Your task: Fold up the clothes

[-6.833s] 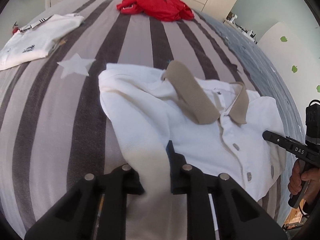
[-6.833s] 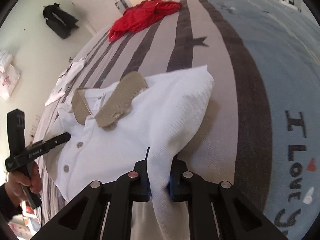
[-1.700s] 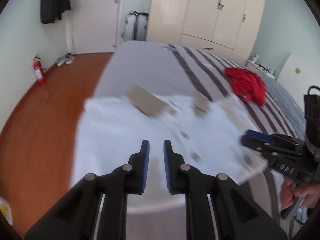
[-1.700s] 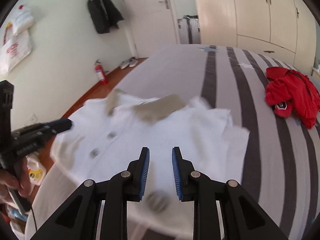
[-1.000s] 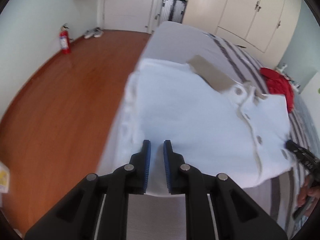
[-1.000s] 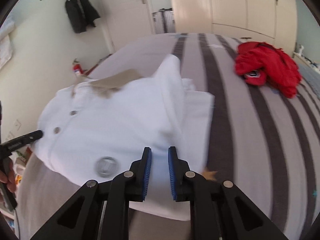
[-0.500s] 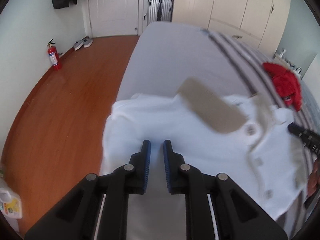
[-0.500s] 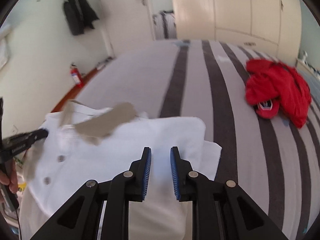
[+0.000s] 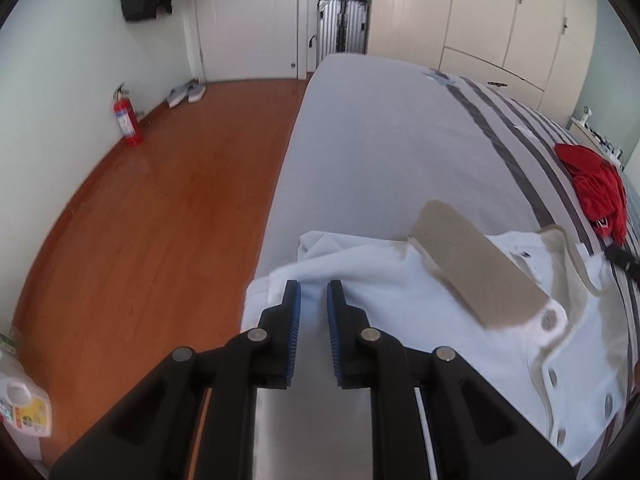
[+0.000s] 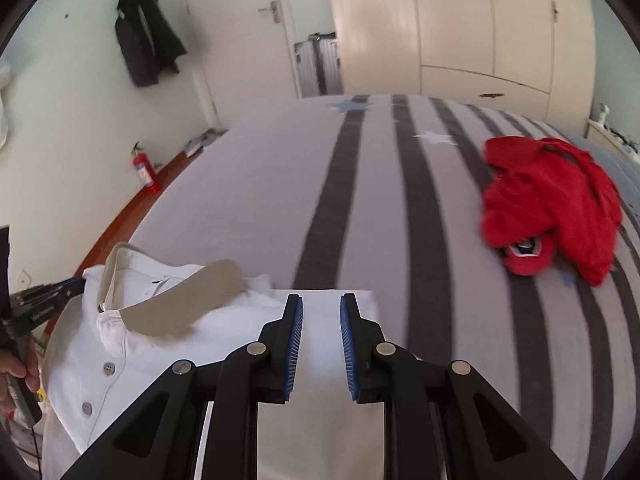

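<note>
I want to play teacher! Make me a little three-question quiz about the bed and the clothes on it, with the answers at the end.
1. True or false: the white shirt has a tan collar.
2. Which colour is the crumpled garment farther up the striped bed? A) blue B) red C) green
3. Fill in: beside the wall on the wooden floor stands a red fire ____.

Key: 1 true. 2 B. 3 extinguisher.
</note>
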{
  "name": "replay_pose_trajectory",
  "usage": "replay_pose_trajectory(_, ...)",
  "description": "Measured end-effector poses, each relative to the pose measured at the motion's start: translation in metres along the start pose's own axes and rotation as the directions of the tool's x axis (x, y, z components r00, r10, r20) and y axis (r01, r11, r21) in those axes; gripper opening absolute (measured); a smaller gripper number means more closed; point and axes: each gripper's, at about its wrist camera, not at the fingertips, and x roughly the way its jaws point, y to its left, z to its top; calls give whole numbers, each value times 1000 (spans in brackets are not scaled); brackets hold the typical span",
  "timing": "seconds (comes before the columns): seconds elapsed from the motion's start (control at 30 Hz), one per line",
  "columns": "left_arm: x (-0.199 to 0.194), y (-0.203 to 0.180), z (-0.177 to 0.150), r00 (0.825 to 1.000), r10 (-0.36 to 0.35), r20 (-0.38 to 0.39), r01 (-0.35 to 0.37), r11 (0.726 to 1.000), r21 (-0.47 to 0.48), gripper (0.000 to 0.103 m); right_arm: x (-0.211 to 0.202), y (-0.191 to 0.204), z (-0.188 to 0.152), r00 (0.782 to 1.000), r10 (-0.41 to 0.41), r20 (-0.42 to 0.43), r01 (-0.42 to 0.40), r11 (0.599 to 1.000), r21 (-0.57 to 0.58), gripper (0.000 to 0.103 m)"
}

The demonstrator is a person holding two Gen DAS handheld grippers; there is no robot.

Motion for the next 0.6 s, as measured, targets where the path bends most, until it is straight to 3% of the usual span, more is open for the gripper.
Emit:
replay_pose_trajectory(0.1,6,7,6,998,62,3,-62,998,-2,18,26,0,-2,997,-28,-72,29,1000,7,18)
replay_pose_trajectory(0.2,-11,16,6,998,59,36,-58,998,-29,18,23,-19,3,995,-76,-57,77,997,28,19)
replay_pose_trajectory(0.4,-76,-9,-16,995,-19,102,17,1000,12,18,-39,-38,6,998,-42,49,41,999,19,20)
replay_pose_trajectory(0.6,-147,-40,-62,989,-76,129,80,996,-26,18,-108,-41,-32,997,0,71,3,999,-45,22)
